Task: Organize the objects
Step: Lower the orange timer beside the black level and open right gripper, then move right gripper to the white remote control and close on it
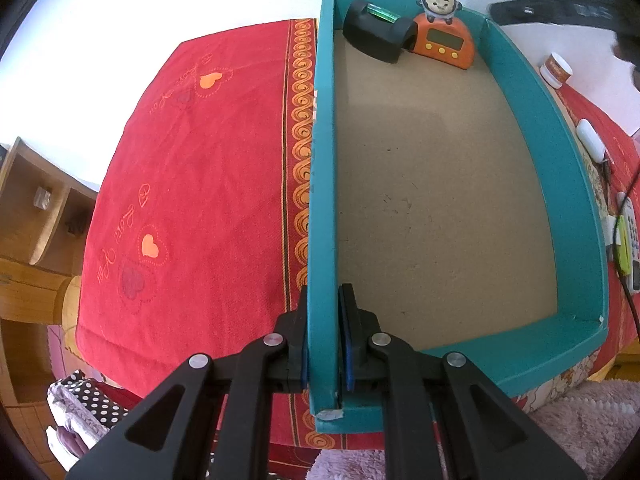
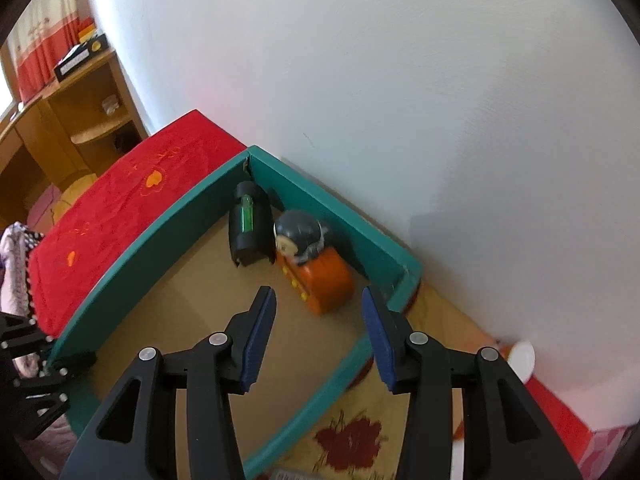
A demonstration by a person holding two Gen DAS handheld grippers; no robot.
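A teal box (image 1: 540, 120) with a brown cardboard floor lies on a red cloth. My left gripper (image 1: 324, 312) is shut on the box's left wall near the front corner. At the box's far end stand a black spirit level with a green vial (image 1: 378, 30) and an orange monkey clock (image 1: 442, 36), side by side. In the right wrist view the teal box (image 2: 132, 252) holds the spirit level (image 2: 248, 226) and the monkey clock (image 2: 320, 276) in its far corner. My right gripper (image 2: 316, 304) stands open just short of the clock, with nothing between its fingers.
A red cloth with hearts (image 1: 192, 184) covers the surface left of the box. A white jar (image 1: 556, 68), a white case (image 1: 590, 140) and a calculator (image 1: 628, 240) lie right of the box. A wooden shelf (image 2: 80, 120) stands at the left. A white wall (image 2: 400, 100) backs the box.
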